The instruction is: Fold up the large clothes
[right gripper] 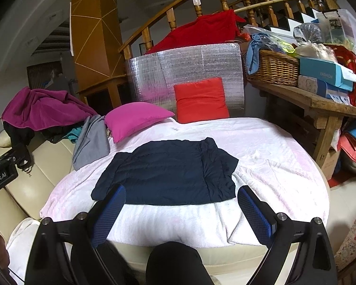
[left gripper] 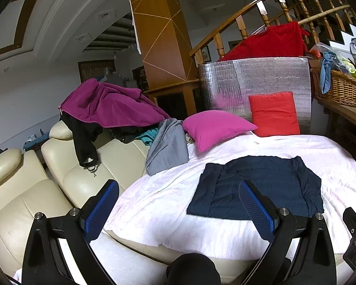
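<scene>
A dark navy quilted jacket [left gripper: 256, 187] lies flat and partly folded on a white blanket [left gripper: 159, 204] over a sofa seat; it also shows in the right wrist view [right gripper: 168, 173]. My left gripper [left gripper: 179, 186] is open and empty, held above the blanket's near left edge. My right gripper [right gripper: 181, 191] is open and empty, above the jacket's near hem, with its fingers straddling the jacket's width. More clothes lie on the sofa back: a magenta fleece [left gripper: 106, 104], a black garment [left gripper: 85, 137] and a grey garment [left gripper: 166, 147].
A pink cushion [left gripper: 216, 128] and a red cushion [left gripper: 275, 114] lean at the back against a silver foil panel [left gripper: 261, 83]. A cream leather sofa [left gripper: 35, 190] extends left. A wooden bench [right gripper: 320, 104] with a wicker basket [right gripper: 270, 68] and boxes stands right.
</scene>
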Demonstrator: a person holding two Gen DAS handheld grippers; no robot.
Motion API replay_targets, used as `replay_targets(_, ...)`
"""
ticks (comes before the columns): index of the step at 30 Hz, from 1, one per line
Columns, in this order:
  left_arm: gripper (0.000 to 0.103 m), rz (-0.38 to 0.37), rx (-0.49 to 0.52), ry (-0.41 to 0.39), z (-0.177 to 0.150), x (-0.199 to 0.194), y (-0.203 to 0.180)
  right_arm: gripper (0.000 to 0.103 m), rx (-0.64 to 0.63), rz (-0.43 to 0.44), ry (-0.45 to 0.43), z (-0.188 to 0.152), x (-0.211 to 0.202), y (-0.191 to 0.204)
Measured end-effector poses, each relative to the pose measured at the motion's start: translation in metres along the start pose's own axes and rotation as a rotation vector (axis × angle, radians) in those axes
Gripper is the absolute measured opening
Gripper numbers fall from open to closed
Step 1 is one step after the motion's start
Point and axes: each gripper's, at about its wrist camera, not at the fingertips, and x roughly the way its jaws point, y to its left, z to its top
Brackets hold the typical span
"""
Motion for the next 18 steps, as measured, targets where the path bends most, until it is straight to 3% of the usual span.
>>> replay_targets(18, 0.101, -0.012, 0.003, 0.016, -0.0009, 0.0041, 0.0025, 0.097, -0.002, -0.002, 0.010, -0.0030, 0.0023, 0.0035)
